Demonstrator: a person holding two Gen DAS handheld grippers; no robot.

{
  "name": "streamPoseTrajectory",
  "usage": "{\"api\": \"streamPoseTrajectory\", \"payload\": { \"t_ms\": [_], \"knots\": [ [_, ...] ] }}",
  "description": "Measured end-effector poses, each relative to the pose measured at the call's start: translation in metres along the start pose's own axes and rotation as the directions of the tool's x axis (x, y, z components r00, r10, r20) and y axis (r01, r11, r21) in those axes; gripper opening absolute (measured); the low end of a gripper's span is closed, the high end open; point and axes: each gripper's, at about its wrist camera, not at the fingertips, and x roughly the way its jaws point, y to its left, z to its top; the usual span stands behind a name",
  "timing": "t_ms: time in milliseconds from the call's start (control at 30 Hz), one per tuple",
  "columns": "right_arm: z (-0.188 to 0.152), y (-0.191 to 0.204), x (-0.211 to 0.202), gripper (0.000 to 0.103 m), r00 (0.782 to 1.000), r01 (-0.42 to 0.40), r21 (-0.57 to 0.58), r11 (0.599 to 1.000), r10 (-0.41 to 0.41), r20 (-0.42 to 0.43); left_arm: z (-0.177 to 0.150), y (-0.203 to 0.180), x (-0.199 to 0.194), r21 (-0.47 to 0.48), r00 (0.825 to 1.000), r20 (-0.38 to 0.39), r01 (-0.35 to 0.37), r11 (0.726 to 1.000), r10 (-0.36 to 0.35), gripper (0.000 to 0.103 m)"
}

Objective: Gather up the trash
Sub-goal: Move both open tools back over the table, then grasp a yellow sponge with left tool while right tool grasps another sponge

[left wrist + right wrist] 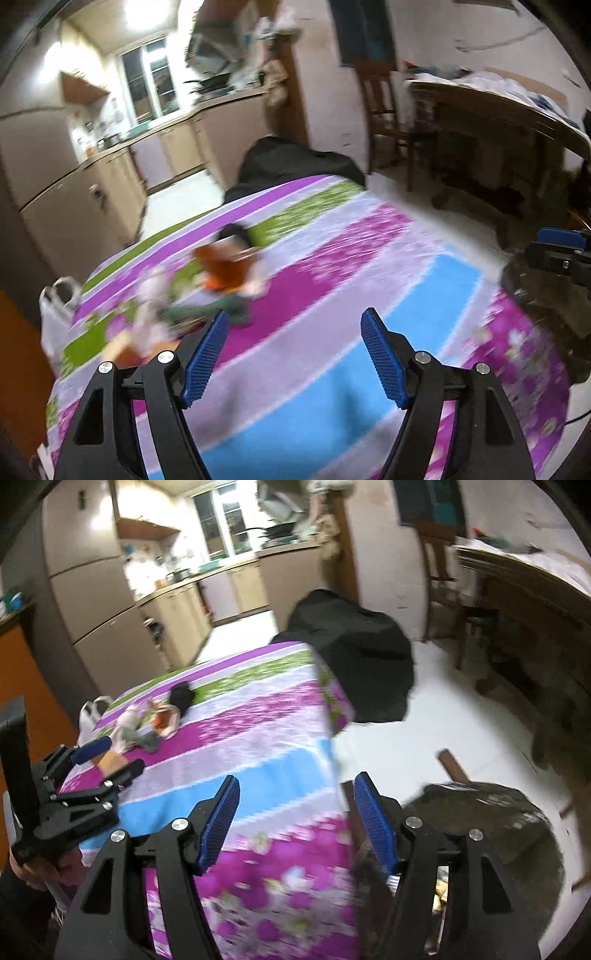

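Observation:
A blurred heap of trash (225,273) lies on the striped tablecloth (332,295): an orange wrapper, white paper, a green-grey scrap and a black lump (236,234). My left gripper (293,317) hangs open over the cloth, just right of the heap, with nothing between its fingers. The right wrist view shows the same heap (155,723) far left, with the left gripper (114,758) beside it. My right gripper (296,781) stands open and empty over the table's near right corner. A dark trash bag (480,830) sits on the floor below it.
A white plastic bag (55,314) hangs off the table's left edge. A black-covered seat (354,657) stands at the far corner. A wooden table (517,110) and chair fill the right side, kitchen cabinets (110,177) the far left. Pale floor lies between.

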Motion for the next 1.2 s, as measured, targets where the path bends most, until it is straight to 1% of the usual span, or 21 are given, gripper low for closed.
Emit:
{"api": "streamPoseTrajectory", "payload": {
  "t_ms": [167, 200, 267, 333, 400, 467, 533, 600, 700, 833, 867, 900, 967, 1033, 1067, 1100, 1133, 1200],
  "knots": [
    [0.004, 0.048, 0.022, 0.062, 0.996, -0.085, -0.092, 0.992, 0.082, -0.044, -0.025, 0.074, -0.01, -0.041, 0.997, -0.033, -0.075, 0.996, 0.074, 0.075],
    [0.002, 0.057, 0.025, 0.062, 0.994, -0.101, -0.109, 0.989, 0.095, -0.052, -0.032, 0.092, -0.012, -0.041, 0.995, -0.037, -0.099, 0.994, 0.098, 0.075],
    [0.001, 0.077, 0.031, 0.062, 0.988, -0.141, -0.146, 0.979, 0.131, -0.076, -0.042, 0.116, -0.018, -0.043, 0.992, -0.042, -0.124, 0.991, 0.123, 0.075],
    [0.0, 0.092, 0.036, 0.062, 0.983, -0.174, -0.173, 0.97, 0.159, -0.095, -0.05, 0.144, -0.019, -0.053, 0.992, -0.06, -0.113, 0.992, 0.11, 0.076],
    [-0.001, 0.112, 0.044, 0.062, 0.972, -0.222, -0.201, 0.954, 0.199, -0.128, -0.056, 0.165, -0.015, -0.046, 0.994, -0.067, -0.094, 0.995, 0.09, 0.076],
    [0.0, 0.133, 0.056, 0.062, 0.954, -0.282, -0.22, 0.934, 0.249, -0.166, -0.061, 0.18, -0.008, -0.008, 0.994, -0.069, -0.091, 0.996, 0.09, 0.076],
    [0.003, 0.151, 0.067, 0.062, 0.936, -0.334, -0.229, 0.914, 0.292, -0.197, -0.063, 0.187, 0.005, 0.037, 0.997, -0.073, -0.037, 0.999, 0.04, 0.076],
    [0.006, 0.169, 0.08, 0.062, 0.909, -0.4, -0.244, 0.884, 0.347, -0.231, -0.062, 0.19, 0.015, 0.059, 0.997, -0.076, -0.015, 0.998, 0.019, 0.076],
    [0.01, 0.196, 0.102, 0.062, 0.858, -0.496, -0.28, 0.822, 0.415, -0.302, -0.058, 0.195, 0.036, 0.087, 0.996, -0.085, 0.024, 0.996, -0.016, 0.076],
    [0.011, 0.215, 0.124, 0.062, 0.833, -0.54, -0.359, 0.762, 0.421, -0.358, -0.056, 0.196, 0.059, 0.125, 0.993, -0.11, 0.06, 0.99, -0.046, 0.076],
    [0.012, 0.219, 0.13, 0.062, 0.829, -0.546, -0.38, 0.747, 0.416, -0.373, -0.057, 0.197, 0.064, 0.138, 0.991, -0.12, 0.074, 0.988, -0.057, 0.076],
    [0.013, 0.222, 0.133, 0.062, 0.833, -0.541, -0.4, 0.74, 0.406, -0.377, -0.058, 0.197, 0.069, 0.156, 0.99, -0.124, 0.089, 0.984, -0.07, 0.076],
    [0.015, 0.228, 0.14, 0.062, 0.837, -0.535, -0.428, 0.728, 0.392, -0.381, -0.057, 0.199, 0.072, 0.161, 0.988, -0.118, 0.118, 0.98, -0.1, 0.076],
    [0.017, 0.236, 0.149, 0.062, 0.846, -0.524, -0.471, 0.71, 0.371, -0.383, -0.055, 0.203, 0.075, 0.163, 0.986, -0.118, 0.133, 0.978, -0.114, 0.074],
    [0.016, 0.235, 0.149, 0.062, 0.846, -0.524, -0.479, 0.704, 0.369, -0.384, -0.055, 0.204, 0.076, 0.173, 0.986, -0.113, 0.143, 0.975, -0.124, 0.073],
    [0.016, 0.236, 0.151, 0.062, 0.842, -0.533, -0.494, 0.687, 0.373, -0.39, -0.055, 0.205, 0.077, 0.177, 0.985, -0.112, 0.152, 0.972, -0.134, 0.071],
    [0.017, 0.239, 0.154, 0.062, 0.843, -0.534, -0.511, 0.674, 0.373, -0.388, -0.055, 0.205, 0.078, 0.176, 0.983, -0.113, 0.164, 0.971, -0.145, 0.069],
    [0.015, 0.247, 0.16, 0.061, 0.848, -0.529, -0.557, 0.641, 0.365, -0.386, -0.054, 0.206, 0.079, 0.174, 0.98, -0.115, 0.183, 0.967, -0.165, 0.06]
  ]
}}
